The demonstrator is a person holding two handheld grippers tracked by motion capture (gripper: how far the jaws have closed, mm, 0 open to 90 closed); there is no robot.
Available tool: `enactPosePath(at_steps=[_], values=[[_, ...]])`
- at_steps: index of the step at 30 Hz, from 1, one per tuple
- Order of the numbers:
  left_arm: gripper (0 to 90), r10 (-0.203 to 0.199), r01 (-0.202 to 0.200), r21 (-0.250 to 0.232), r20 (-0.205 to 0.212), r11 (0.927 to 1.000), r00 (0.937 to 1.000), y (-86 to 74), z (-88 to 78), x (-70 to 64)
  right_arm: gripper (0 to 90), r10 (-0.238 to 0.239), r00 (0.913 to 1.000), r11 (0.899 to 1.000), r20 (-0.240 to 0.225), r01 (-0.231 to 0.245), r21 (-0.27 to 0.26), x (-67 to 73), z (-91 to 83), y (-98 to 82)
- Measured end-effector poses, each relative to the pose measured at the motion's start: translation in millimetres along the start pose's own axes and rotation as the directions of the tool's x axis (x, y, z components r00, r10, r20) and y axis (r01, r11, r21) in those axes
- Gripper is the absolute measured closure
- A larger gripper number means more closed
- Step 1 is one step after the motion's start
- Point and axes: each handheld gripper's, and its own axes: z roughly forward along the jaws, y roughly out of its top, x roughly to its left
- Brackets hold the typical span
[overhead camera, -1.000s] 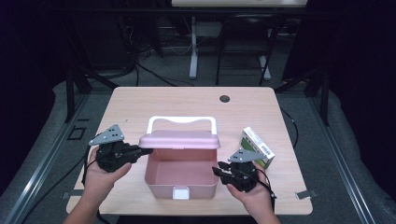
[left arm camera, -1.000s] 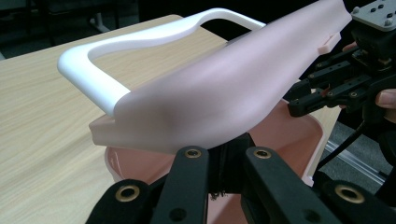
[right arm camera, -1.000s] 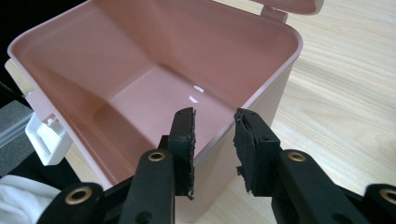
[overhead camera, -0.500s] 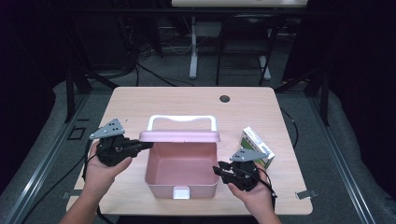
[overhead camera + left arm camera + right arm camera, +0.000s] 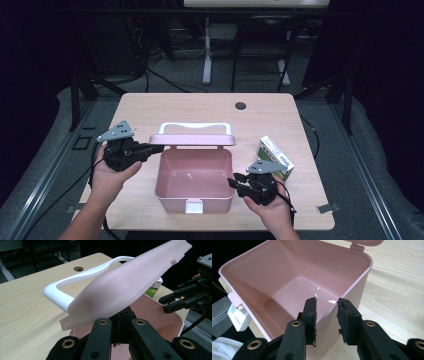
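Two hand-held grippers are working one pink plastic box (image 5: 195, 180), which sits near the front edge of the pale wooden surface (image 5: 150, 107), open, with its white latch (image 5: 193, 205) at six o'clock. The left hand-held gripper (image 5: 152, 148) comes in from nine o'clock, jaws together and clamped on the left end of the box's pink hinged lid (image 5: 192, 139). In the left gripper view that lid (image 5: 130, 282) stands raised and tilted above the closed jaws, its white loop handle (image 5: 75, 277) pointing away towards twelve o'clock. The right hand-held gripper (image 5: 233, 182) sits at about four o'clock of the box; in the right gripper view its jaws stand apart, straddling the pink rim (image 5: 352, 285), one pad inside the box and one outside, with a gap showing on each side of the wall. Just beside that gripper, at three o'clock of the box, lies a small green-and-white cardboard carton (image 5: 276, 155).
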Motion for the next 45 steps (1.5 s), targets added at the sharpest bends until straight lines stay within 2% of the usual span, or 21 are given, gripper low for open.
enactPosePath(at_steps=[7,11,16,30,45], values=[[90.0,0.004,-0.004,0.004,-0.002,1.0,1.0,4.6,0.8,1.6,74.0,-0.025,0.9996,0.999,0.011,0.026,-0.024,6.0,-6.5,4.7],[90.0,0.003,-0.003,0.004,-0.007,1.0,1.0,7.5,1.9,3.1,77.2,-0.054,0.9984,0.998,-0.018,0.054,-0.016,15.1,-3.7,4.6],[90.0,0.004,-0.004,0.01,-0.01,0.9999,0.9999,11.0,3.0,5.3,79.1,-0.065,0.9973,0.998,-0.035,0.065,0.005,19.4,0.5,3.1],[90.0,0.001,-0.001,0.011,-0.022,0.9999,0.9998,16.1,6.5,9.1,81.6,-0.068,0.995,0.997,-0.073,0.071,0.037,25.5,13.1,-2.0],[90.0,-0.009,0.009,0.018,-0.03,0.9998,0.9995,17.5,10.8,13.2,85.4,-0.079,0.9943,0.996,-0.072,0.082,0.047,26.5,17.1,-4.8]])
